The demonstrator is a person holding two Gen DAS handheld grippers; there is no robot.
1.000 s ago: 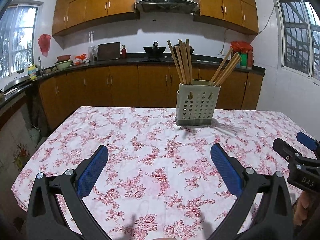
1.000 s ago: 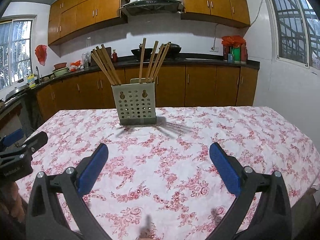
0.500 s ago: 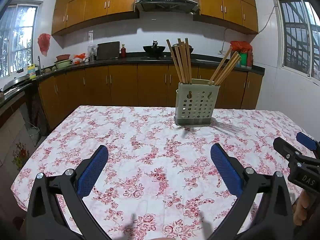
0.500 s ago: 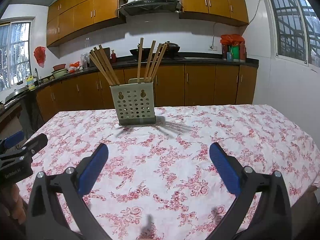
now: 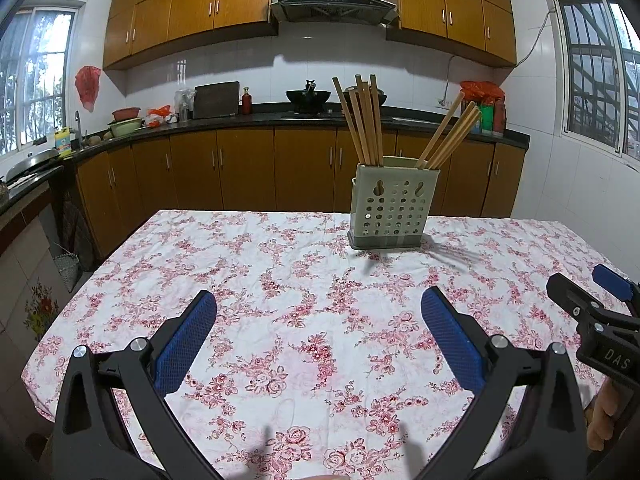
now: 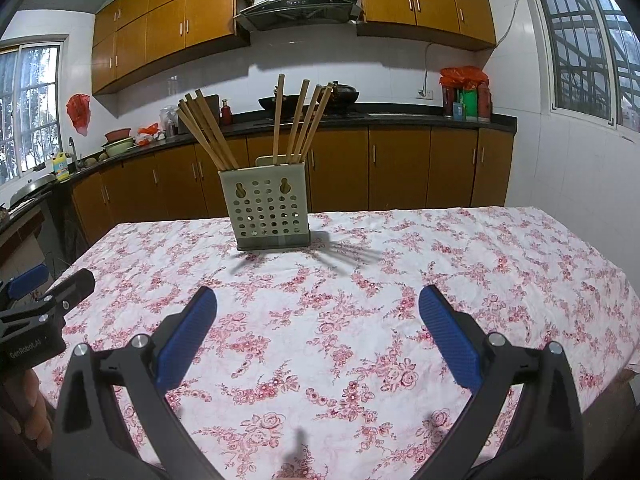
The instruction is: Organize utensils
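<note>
Two claws (image 5: 318,320) (image 6: 318,318) gape, chopsticks (image 6: 248,124) in holder (image 6: 266,210)

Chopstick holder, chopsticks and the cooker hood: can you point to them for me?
chopstick holder (image 6: 266,216), right wrist view, on its perforated front wall.
chopsticks (image 6: 206,134), right wrist view, on the left bundle's shafts.
cooker hood (image 5: 334,6), left wrist view, on its canopy.

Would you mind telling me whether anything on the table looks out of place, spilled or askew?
Nothing stands out. The perforated holder stands upright on the floral tablecloth, with the chopsticks leaning inside it in two fanned groups, none lying loose. Both the left gripper and the right gripper are open and empty, well short of the holder.
</note>
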